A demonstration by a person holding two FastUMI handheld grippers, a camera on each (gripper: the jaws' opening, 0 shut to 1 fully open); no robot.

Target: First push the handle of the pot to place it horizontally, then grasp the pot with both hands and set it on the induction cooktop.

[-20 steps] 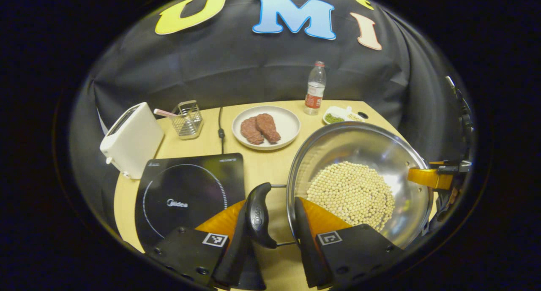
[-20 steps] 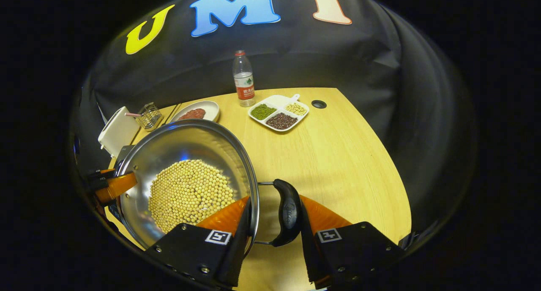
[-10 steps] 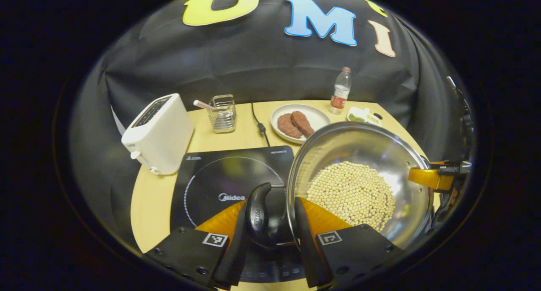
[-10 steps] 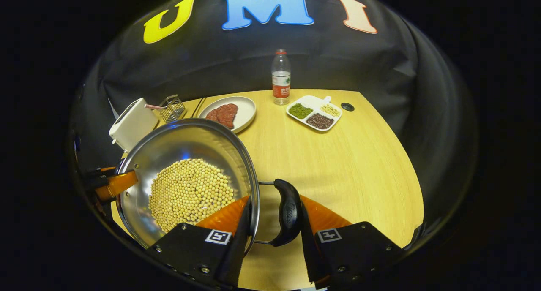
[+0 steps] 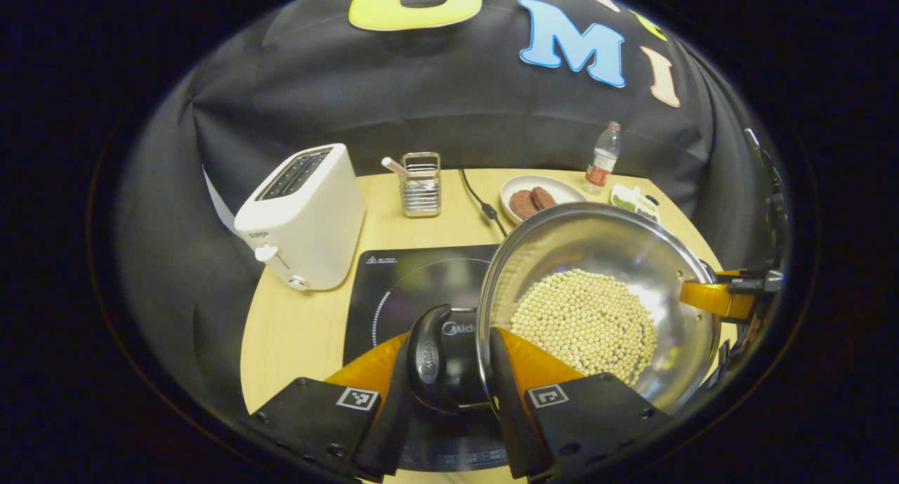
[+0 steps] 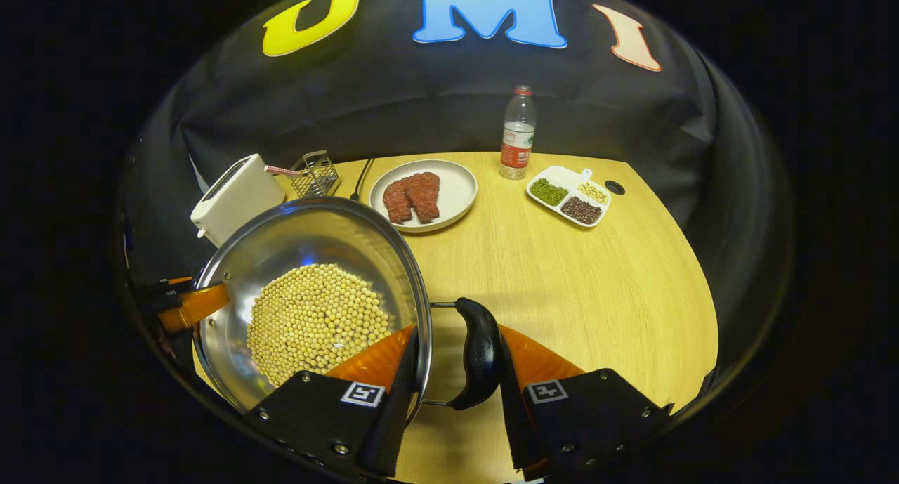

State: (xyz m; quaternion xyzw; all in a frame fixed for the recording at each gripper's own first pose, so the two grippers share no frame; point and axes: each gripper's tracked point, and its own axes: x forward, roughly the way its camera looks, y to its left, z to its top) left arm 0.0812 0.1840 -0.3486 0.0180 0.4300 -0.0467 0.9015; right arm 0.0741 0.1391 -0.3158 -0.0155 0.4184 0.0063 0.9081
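Carry step: my left hand-held gripper point(image 5: 446, 407) & right hand-held gripper point(image 6: 456, 407) each clamp a side handle of the soybean-filled pot point(image 5: 597, 308), held partly above the induction cooktop point(image 5: 414, 280). Next: centre it, lower level.

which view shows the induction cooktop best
The left gripper view: the induction cooktop lies right below the left gripper, its black glass and ring mark plain between the toaster and the pot. In the right gripper view the pot covers that side of the table, so I cannot make out the cooktop there.
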